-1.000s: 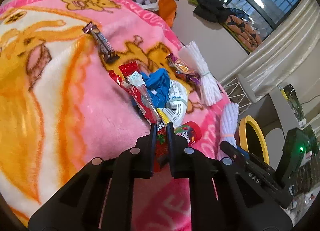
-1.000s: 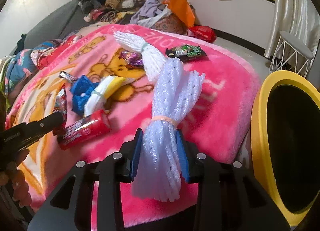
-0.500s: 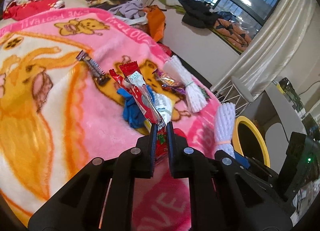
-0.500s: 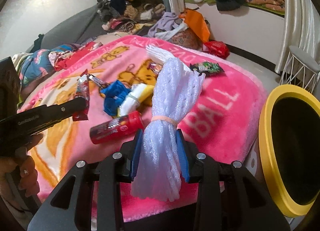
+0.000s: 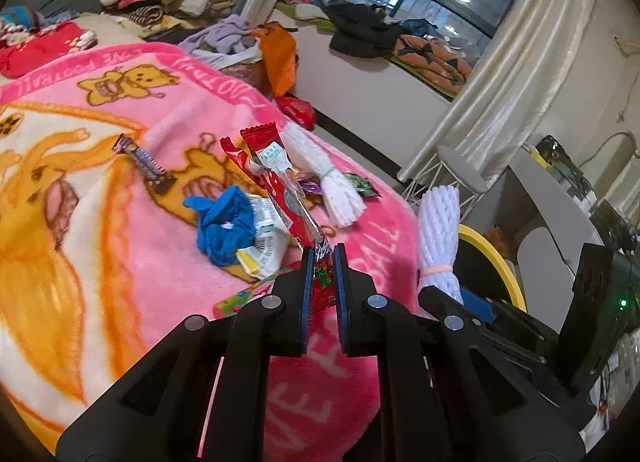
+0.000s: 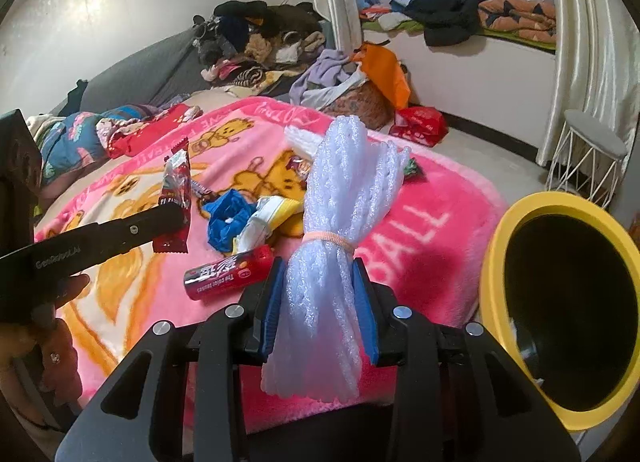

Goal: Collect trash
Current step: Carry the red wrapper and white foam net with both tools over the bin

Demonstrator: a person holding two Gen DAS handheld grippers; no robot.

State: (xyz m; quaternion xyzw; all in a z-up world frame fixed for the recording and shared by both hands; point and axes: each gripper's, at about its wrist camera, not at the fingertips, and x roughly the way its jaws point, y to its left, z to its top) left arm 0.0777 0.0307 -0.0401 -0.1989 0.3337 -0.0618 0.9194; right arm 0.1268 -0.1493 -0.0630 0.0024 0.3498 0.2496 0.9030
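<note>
My left gripper (image 5: 321, 252) is shut on a red snack wrapper (image 5: 276, 177), which sticks up above the pink blanket (image 5: 120, 221). From the right wrist view the same wrapper (image 6: 175, 197) hangs at the tip of the left gripper (image 6: 182, 217). A bundle of white foam netting (image 6: 340, 221), tied with a rubber band, is clamped between the blue pads of my right gripper (image 6: 319, 266). That bundle (image 5: 438, 229) also shows at the right in the left wrist view. A yellow-rimmed bin (image 6: 496, 262) stands just right of the bed.
On the blanket lie a red tube (image 6: 228, 272), a blue crumpled glove (image 5: 224, 221), a white-yellow packet (image 5: 264, 246), a second foam bundle (image 5: 320, 177), a dark candy bar (image 5: 142, 161) and small wrappers (image 5: 362, 185). Clothes are heaped behind; a white stool (image 6: 588, 157) stands at the right.
Both grippers have risen off the blanket with their loads. The red wrapper now hangs clear above the trash pile, and more of the room and bin shows.
</note>
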